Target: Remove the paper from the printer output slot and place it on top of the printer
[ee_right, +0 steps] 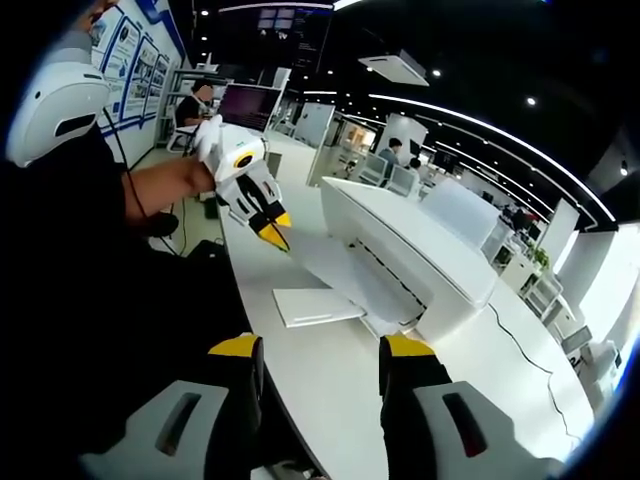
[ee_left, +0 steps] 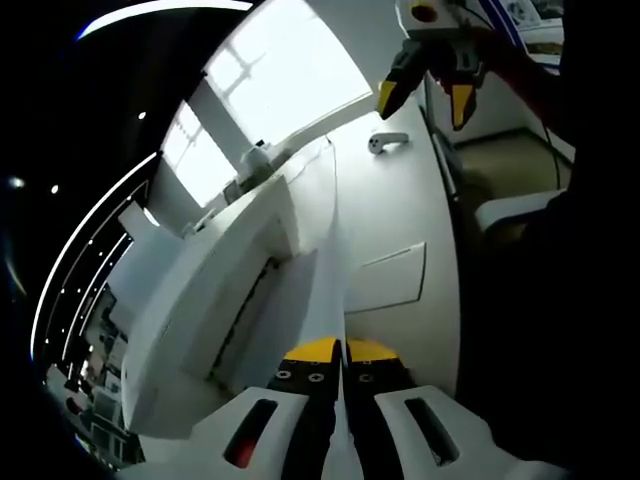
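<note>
On the long smooth white desk (ee_right: 310, 370), a boxy white plastic printer (ee_right: 400, 255) sits with flat white paper (ee_right: 315, 305) lying beside its front.

From the right gripper view, the glossy desk curves away; the printer has a flat lid and a slotted front tray, and the thin rectangular paper rests flat on the desk, just beside the tray. The left gripper (ee_right: 272, 228), white with yellow-tipped jaws, hangs above the desk near the printer's far end, jaws clenched together. The right gripper (ee_right: 325, 350) has its yellow-capped black jaws spread apart, holding nothing. From the left gripper view, the left gripper (ee_left: 343, 352) shows pads pressed together, with the right gripper (ee_left: 428, 100) released above.
</note>
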Demonstrator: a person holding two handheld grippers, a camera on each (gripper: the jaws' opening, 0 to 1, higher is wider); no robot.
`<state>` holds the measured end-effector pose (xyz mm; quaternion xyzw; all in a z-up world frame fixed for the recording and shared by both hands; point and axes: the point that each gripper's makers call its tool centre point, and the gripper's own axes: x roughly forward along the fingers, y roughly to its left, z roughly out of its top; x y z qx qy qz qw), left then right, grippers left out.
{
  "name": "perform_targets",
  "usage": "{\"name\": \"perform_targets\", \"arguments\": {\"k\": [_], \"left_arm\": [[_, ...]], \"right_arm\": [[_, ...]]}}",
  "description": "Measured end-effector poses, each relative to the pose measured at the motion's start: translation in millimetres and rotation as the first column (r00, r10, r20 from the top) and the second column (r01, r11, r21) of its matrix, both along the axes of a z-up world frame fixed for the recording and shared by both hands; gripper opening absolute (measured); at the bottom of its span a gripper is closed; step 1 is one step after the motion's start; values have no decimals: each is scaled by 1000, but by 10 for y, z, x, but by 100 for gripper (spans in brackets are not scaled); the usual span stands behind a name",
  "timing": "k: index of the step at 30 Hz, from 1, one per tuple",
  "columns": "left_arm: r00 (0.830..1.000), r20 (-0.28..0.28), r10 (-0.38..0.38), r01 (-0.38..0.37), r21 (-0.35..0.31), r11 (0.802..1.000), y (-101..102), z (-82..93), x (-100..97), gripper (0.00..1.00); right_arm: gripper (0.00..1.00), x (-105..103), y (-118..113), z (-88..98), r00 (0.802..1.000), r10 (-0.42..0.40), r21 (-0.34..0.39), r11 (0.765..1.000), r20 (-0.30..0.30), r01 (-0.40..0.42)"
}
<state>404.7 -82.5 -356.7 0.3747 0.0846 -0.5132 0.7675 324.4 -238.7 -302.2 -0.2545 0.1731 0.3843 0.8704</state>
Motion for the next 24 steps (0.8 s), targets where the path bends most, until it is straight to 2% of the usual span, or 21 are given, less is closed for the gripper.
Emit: {"name": "perform_targets", "arguments": {"k": [24], "left_arm": [[1000, -27, 8, -9, -23, 1000, 18, 17, 24, 6]], "right_arm": [[42, -12, 9, -1, 1000, 1, -7, 1000, 3, -1]]}}
